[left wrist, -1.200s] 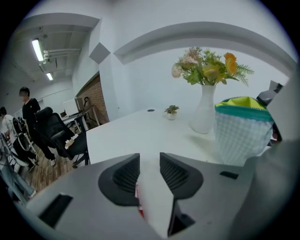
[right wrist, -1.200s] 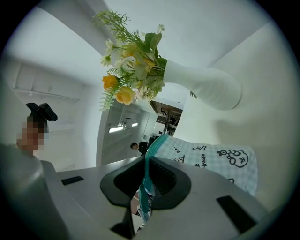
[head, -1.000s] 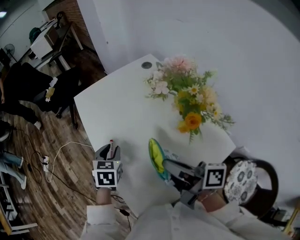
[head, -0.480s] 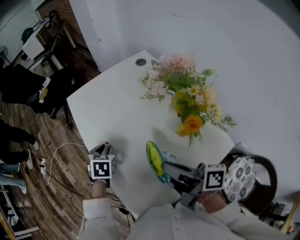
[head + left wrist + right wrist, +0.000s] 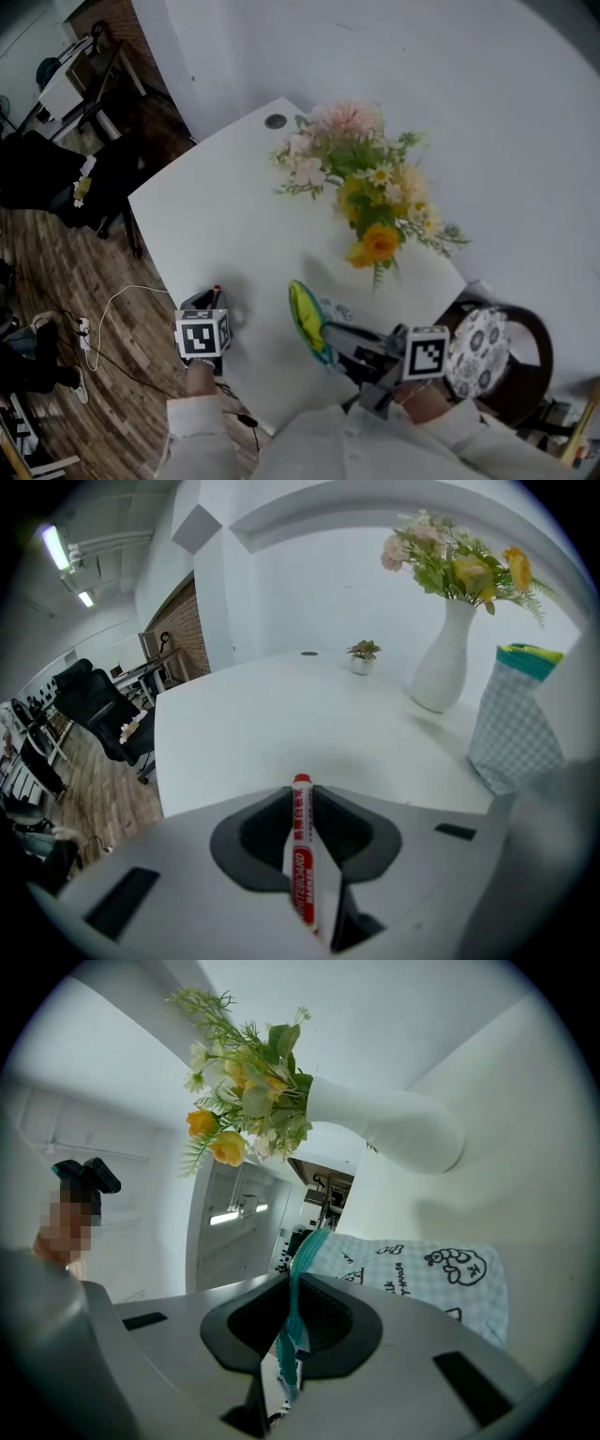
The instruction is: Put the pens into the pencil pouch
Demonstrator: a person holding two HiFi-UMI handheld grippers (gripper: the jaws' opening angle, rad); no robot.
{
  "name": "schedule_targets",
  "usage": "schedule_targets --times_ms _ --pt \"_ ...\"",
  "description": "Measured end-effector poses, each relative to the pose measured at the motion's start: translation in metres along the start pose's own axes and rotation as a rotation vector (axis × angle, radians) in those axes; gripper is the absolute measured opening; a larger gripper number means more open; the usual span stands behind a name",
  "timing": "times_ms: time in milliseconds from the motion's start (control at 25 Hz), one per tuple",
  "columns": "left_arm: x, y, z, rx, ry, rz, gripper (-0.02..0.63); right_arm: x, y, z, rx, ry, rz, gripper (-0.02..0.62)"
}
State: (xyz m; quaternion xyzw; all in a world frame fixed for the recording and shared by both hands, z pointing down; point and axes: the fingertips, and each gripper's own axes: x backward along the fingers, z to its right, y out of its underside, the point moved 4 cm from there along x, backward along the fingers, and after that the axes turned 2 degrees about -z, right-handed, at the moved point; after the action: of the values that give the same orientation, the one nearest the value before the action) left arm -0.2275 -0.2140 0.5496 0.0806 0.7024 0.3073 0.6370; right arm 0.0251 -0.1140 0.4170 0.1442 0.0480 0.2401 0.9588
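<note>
A red whiteboard marker (image 5: 300, 855) lies lengthwise between the jaws of my left gripper (image 5: 302, 803). The jaws have just been closing and now press on it from both sides. In the head view that left gripper (image 5: 208, 314) sits low at the front left edge of the white table (image 5: 216, 216), with the marker's red tip (image 5: 217, 289) poking out. My right gripper (image 5: 291, 1312) is shut on the teal zipper edge (image 5: 302, 1269) of the checked pencil pouch (image 5: 422, 1274). It holds the pouch (image 5: 305, 319) upright with its green-yellow mouth open toward the left gripper.
A white vase of flowers (image 5: 366, 197) stands behind the pouch, and a small potted plant (image 5: 361, 653) sits farther back. The table has a round cable hole (image 5: 275, 121). A chair with a patterned cushion (image 5: 483, 356) is at the right. The wooden floor with a cable (image 5: 122, 300) lies left.
My left gripper has sunk toward the table at the marker and its jaws have narrowed round it. The right gripper and the pouch have stayed where they were.
</note>
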Motion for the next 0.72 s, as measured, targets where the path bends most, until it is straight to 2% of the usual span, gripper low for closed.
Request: schedule_targets --times_ms 320,720 --pt "0.037 -0.020 0.056 0.010 0.071 0.194 0.071 0.008 0.001 0.003 0.007 -0.003 0.028 0.034" --pt "0.102 -0.047 0.117 0.055 0.249 0.409 0.071 0.019 0.009 -0.001 -0.004 -0.030 0.046 0.034"
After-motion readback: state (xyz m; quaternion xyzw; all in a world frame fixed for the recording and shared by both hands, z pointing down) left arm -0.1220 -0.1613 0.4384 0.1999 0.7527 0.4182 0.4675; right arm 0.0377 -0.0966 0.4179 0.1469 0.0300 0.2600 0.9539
